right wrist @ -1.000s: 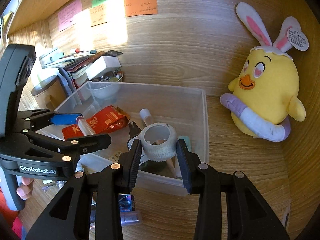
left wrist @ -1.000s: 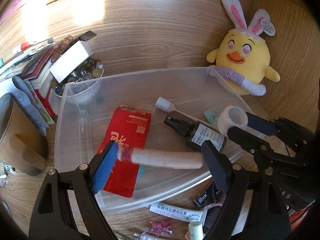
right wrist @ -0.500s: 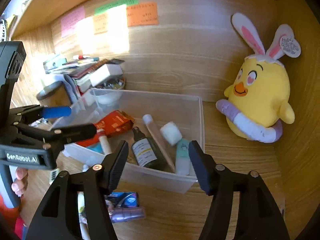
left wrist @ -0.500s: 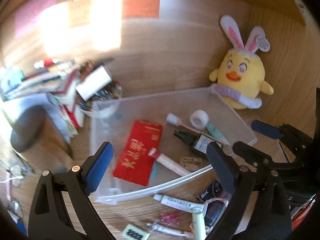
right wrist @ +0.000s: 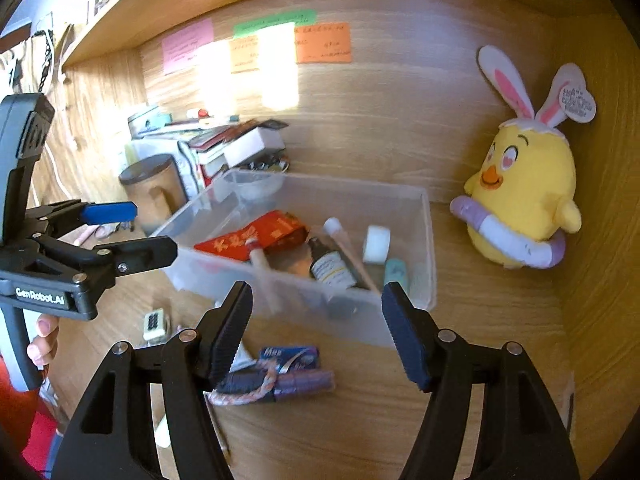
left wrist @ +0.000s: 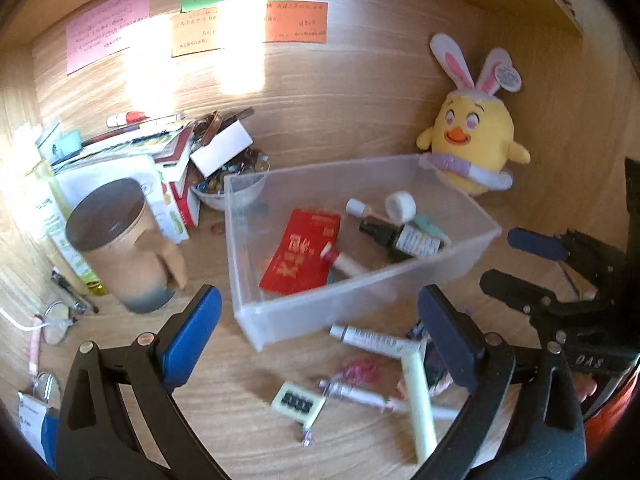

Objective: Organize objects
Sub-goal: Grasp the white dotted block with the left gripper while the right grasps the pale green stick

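A clear plastic bin (left wrist: 472,258) (right wrist: 428,240) sits on the wooden desk. It holds a red packet (left wrist: 302,250), a pale tube with a red cap (left wrist: 346,262), a dark spray bottle (left wrist: 404,238) (right wrist: 332,266) and a white tape roll (left wrist: 400,206) (right wrist: 376,244). My left gripper (left wrist: 318,334) is open and empty, above loose items in front of the bin. My right gripper (right wrist: 316,330) is open and empty, near the bin's front wall. Loose on the desk lie a white tube (left wrist: 372,338), a pale green stick (left wrist: 418,396), a small keypad gadget (left wrist: 296,402) and a blue packet (right wrist: 288,358).
A yellow plush chick (left wrist: 474,142) (right wrist: 524,196) sits at the back right. A tan cup with a dark lid (left wrist: 120,244) stands left of the bin. Books and a bowl of beads (left wrist: 224,176) are stacked behind it. Sticky notes (left wrist: 296,20) hang on the back wall.
My left gripper let go of the pale tube and my right let go of the tape roll; both now lie in the bin. Both grippers opened and pulled back.
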Tool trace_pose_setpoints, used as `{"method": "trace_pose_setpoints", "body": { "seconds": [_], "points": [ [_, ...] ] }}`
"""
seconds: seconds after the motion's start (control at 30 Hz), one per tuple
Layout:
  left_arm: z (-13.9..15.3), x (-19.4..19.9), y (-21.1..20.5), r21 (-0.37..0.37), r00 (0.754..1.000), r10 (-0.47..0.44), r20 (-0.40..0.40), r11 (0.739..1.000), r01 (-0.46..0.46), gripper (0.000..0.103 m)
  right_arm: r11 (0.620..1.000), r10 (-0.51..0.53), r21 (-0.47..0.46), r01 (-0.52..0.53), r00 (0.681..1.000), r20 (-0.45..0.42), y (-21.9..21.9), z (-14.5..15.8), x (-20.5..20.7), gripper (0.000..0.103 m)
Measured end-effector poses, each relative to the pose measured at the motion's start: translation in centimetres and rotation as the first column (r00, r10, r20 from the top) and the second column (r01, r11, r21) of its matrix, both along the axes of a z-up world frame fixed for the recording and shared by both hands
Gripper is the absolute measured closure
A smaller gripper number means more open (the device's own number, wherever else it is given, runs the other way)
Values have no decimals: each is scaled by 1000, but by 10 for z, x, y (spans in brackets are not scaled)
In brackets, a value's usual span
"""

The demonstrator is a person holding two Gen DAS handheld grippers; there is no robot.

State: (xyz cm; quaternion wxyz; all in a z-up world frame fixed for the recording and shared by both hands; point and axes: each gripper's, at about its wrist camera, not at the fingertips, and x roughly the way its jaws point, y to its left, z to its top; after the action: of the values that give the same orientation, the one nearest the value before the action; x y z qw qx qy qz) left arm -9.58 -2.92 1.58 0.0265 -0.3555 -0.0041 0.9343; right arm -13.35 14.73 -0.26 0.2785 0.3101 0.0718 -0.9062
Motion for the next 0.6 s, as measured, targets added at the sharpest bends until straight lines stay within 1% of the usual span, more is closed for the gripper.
{"method": "trace_pose_setpoints", "body": {
  "seconds": [0.17, 0.3, 0.33, 0.4, 0.53, 0.6],
  "points": [
    [-16, 19, -4, -5, 999, 0, 33, 1000, 1, 3, 1000, 3, 7, -4, 999, 40, 1, -14, 11, 39],
    [-33, 29, -11, 3, 998, 13, 66, 1000, -13, 4, 1000, 15, -16, -14, 995, 96, 0, -25, 22, 39],
    [-37, 31, -13, 6, 997, 15, 76, 1000, -15, 6, 1000, 21, -24, -19, 994, 110, -1, -28, 25, 39],
    [-46, 34, -17, 16, 995, 13, 103, 1000, -15, 15, 999, 35, -37, -31, 991, 129, -4, -33, 33, 39],
    [-60, 39, -22, 29, 990, 7, 144, 1000, -11, 20, 997, 65, -45, -59, 985, 159, -16, -40, 50, 40],
    [-65, 41, -23, 25, 988, 3, 154, 1000, -7, 23, 997, 76, -46, -70, 982, 172, -22, -44, 57, 44]
  ]
}}
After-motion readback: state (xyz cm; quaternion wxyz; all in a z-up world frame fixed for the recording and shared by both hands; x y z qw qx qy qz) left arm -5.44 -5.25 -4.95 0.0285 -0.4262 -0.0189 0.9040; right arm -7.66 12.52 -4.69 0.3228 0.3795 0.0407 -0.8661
